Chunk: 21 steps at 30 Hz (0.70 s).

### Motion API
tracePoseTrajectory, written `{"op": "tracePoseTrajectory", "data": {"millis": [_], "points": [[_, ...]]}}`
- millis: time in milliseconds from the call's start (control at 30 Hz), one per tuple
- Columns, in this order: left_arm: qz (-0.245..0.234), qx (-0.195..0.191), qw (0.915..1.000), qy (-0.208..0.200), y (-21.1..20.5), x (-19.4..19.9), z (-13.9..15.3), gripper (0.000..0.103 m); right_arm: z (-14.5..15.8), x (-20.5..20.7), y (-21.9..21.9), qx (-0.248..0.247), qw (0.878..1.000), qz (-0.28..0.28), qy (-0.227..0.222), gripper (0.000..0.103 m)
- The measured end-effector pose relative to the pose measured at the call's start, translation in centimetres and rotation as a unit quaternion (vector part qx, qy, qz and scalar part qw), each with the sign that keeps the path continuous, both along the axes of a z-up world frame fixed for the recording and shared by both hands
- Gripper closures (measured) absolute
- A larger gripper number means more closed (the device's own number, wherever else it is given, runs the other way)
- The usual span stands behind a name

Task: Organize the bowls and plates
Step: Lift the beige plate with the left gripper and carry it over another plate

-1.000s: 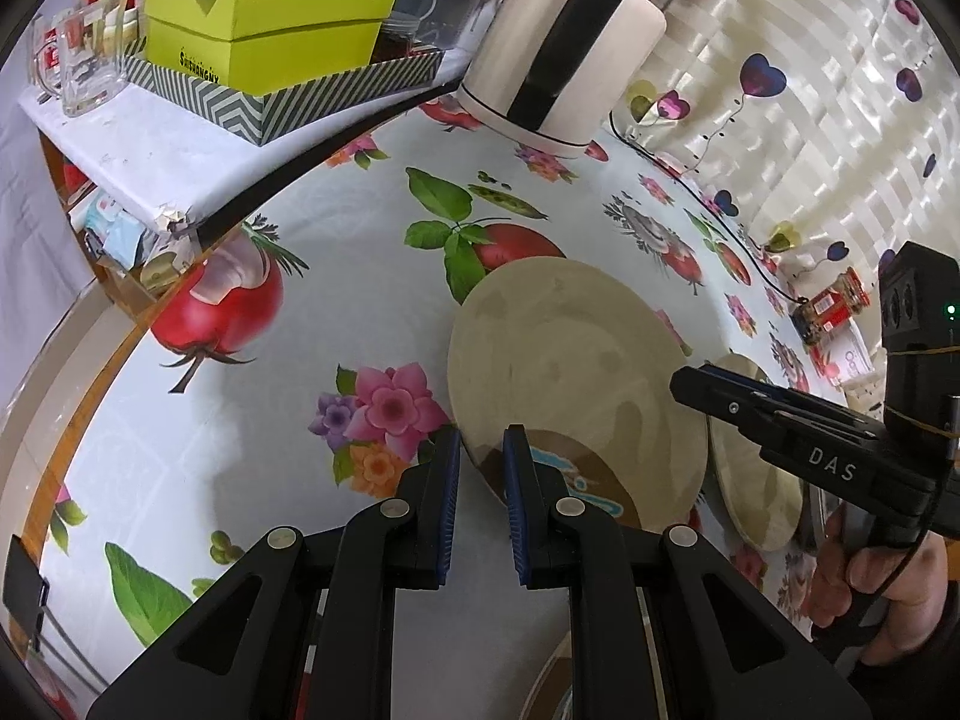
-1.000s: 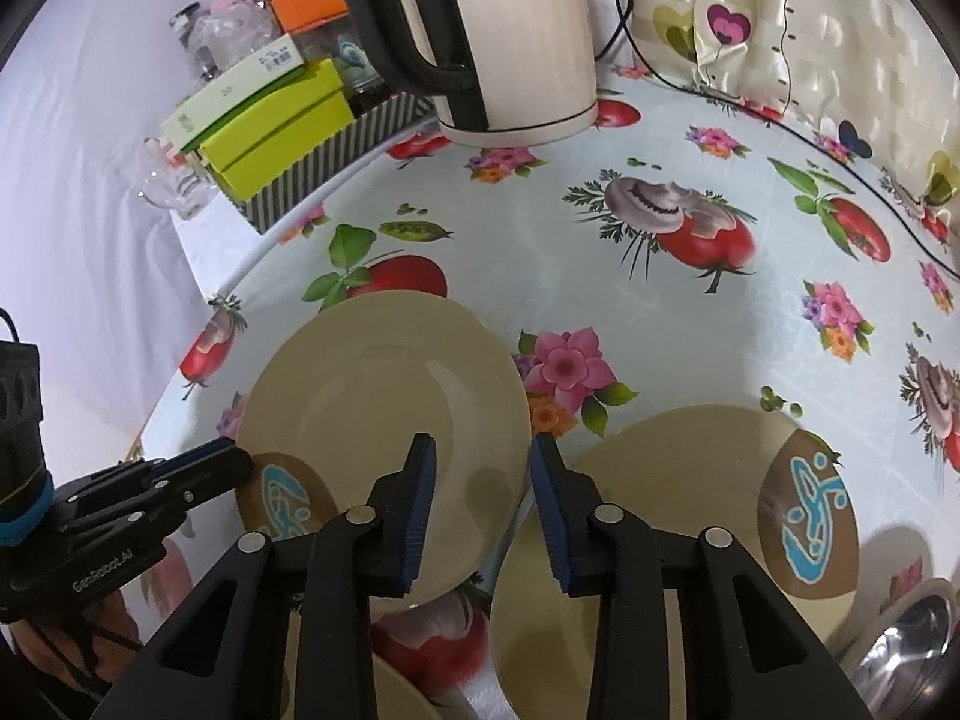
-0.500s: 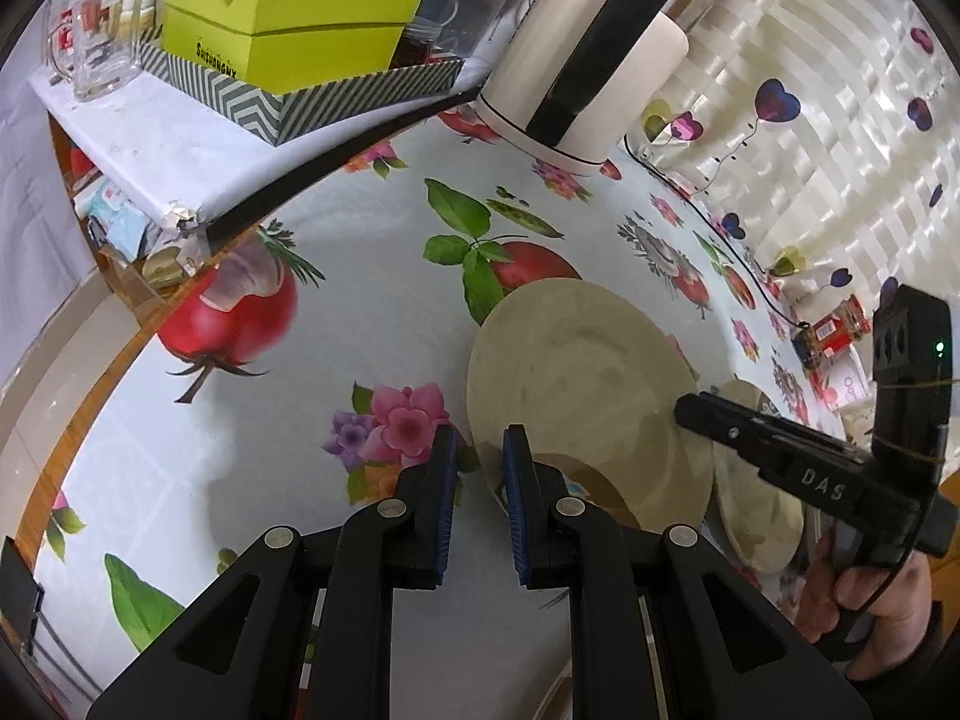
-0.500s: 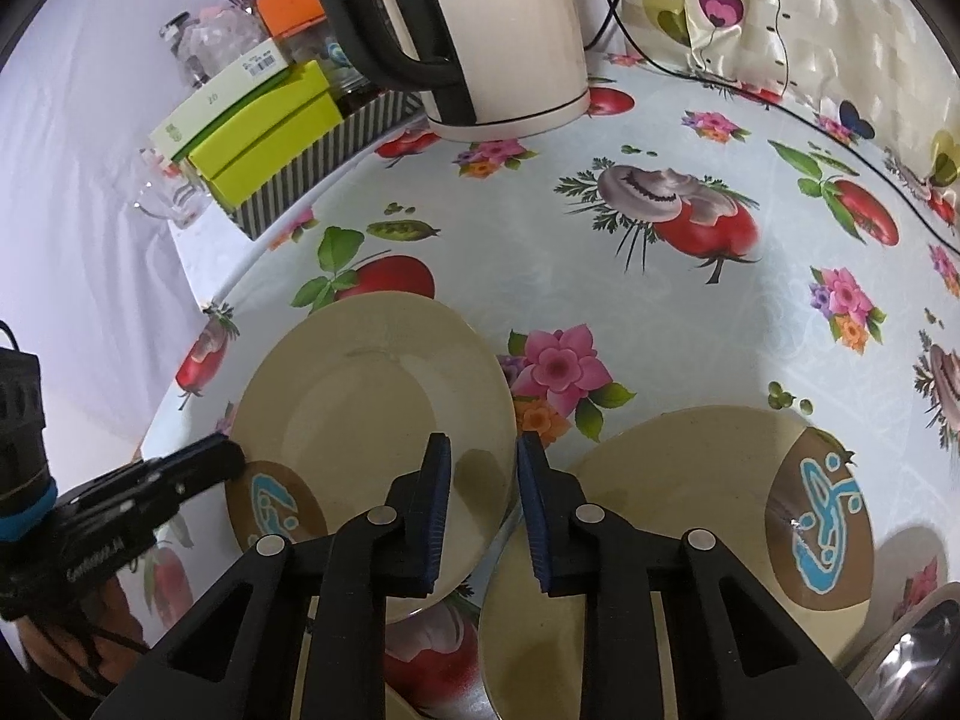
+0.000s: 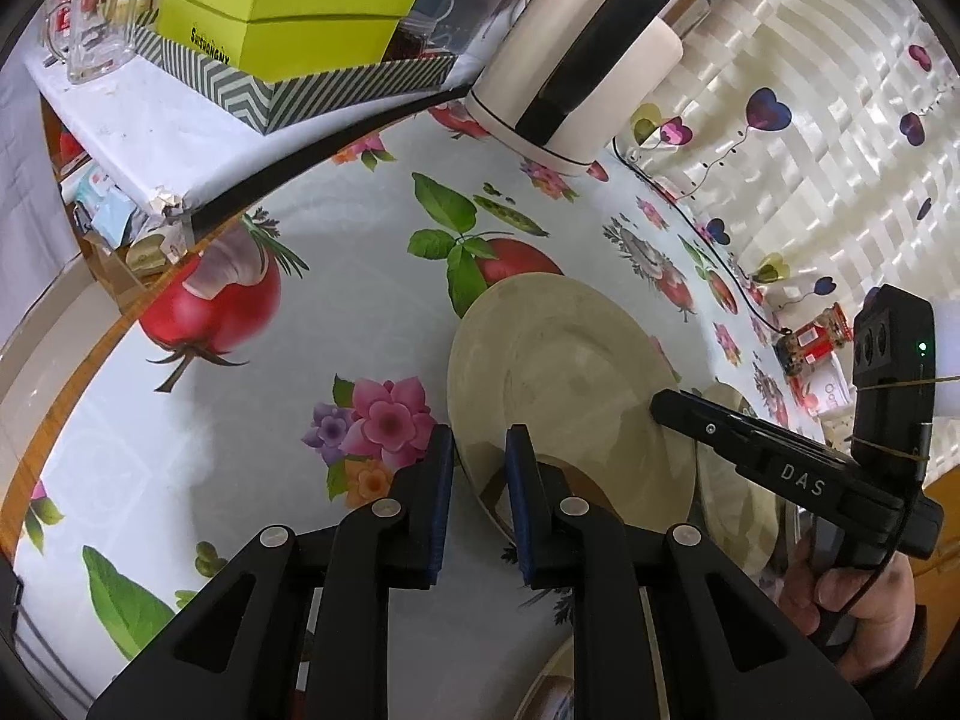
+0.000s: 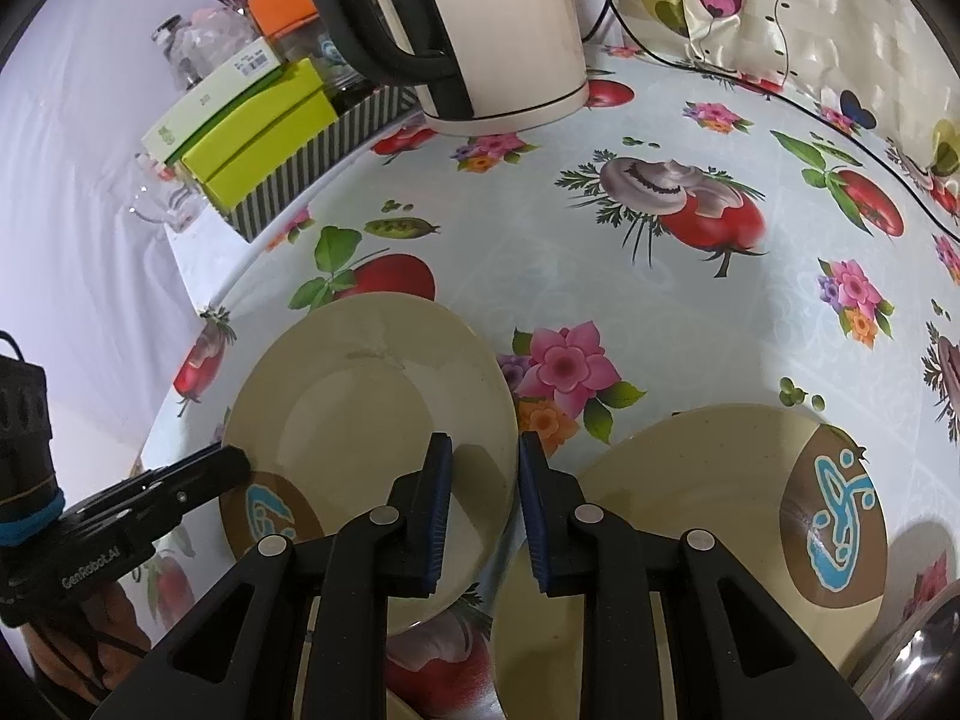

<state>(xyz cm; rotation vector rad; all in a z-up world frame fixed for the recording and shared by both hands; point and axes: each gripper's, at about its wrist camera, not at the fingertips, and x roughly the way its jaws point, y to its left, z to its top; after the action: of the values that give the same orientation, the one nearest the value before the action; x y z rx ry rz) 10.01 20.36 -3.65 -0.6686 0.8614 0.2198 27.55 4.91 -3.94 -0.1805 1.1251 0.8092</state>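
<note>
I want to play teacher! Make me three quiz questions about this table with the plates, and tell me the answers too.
1. True or false: the kettle lies on its side.
2. The left plate's rim sits between the open fingers of which grippers? A) left gripper only B) right gripper only C) both
3. Fill in: the right plate has a blue squiggle on a ____ patch.

Key: 1 false, it stands upright. 2 C. 3 brown.
</note>
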Motion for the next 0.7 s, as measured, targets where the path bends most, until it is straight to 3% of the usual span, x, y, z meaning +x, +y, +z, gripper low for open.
{"op": "tracePoseTrajectory", "data": {"millis": [700], "points": [[-0.016, 0.041, 0.9990, -0.012, -3.3, -3.6, 4.2, 0.086, 3.7, -3.8, -2.7, 0.023, 1.000, -0.006, -0.011, 0.081]]}}
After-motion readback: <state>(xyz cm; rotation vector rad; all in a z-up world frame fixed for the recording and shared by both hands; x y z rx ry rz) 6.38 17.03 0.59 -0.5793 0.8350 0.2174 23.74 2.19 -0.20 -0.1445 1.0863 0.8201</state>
